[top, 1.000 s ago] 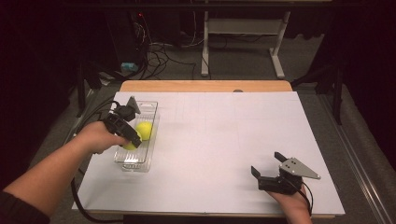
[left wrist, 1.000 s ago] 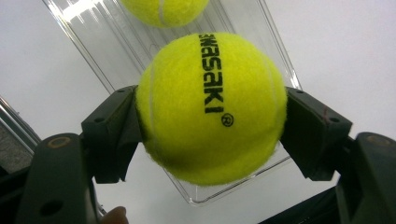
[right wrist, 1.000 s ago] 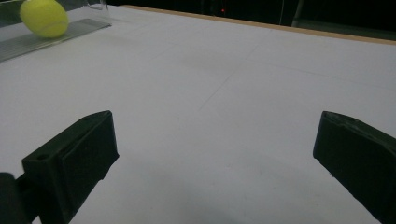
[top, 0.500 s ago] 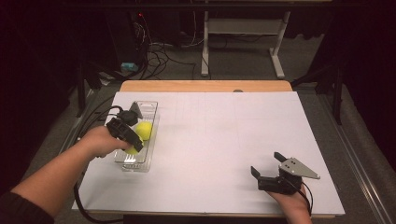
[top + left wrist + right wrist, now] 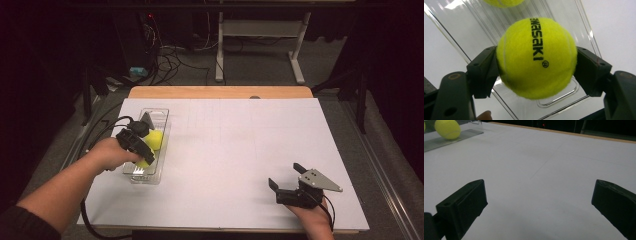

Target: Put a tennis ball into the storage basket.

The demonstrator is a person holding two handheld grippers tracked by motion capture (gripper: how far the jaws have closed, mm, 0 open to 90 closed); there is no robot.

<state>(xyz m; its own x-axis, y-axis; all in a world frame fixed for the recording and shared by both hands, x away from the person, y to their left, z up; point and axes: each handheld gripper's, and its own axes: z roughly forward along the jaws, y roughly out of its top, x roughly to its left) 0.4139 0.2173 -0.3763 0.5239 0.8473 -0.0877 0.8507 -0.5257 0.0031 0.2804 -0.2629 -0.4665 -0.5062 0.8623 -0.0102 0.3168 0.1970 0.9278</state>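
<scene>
My left gripper (image 5: 143, 156) is shut on a yellow tennis ball (image 5: 146, 161) over the near half of a clear plastic tray (image 5: 159, 112). In the left gripper view the ball (image 5: 536, 57) is printed with black letters, and both black jaws of the left gripper (image 5: 536, 67) press on its sides. A second yellow ball (image 5: 156, 140) lies in the tray just beyond it, with its edge (image 5: 504, 2) at the top of that view. My right gripper (image 5: 285, 176) rests open near the table's front right, holding nothing.
The white table top (image 5: 235, 145) stretches bare between the two grippers, with a wooden strip (image 5: 220, 92) along its far edge. In the right gripper view (image 5: 539, 192) the tray (image 5: 449, 140) and a ball (image 5: 447, 128) lie far off at upper left. Cables and desk legs stand on the floor beyond.
The left hand and gripper have shifted slightly toward the tray's near end, with the ball. The right gripper has not moved.
</scene>
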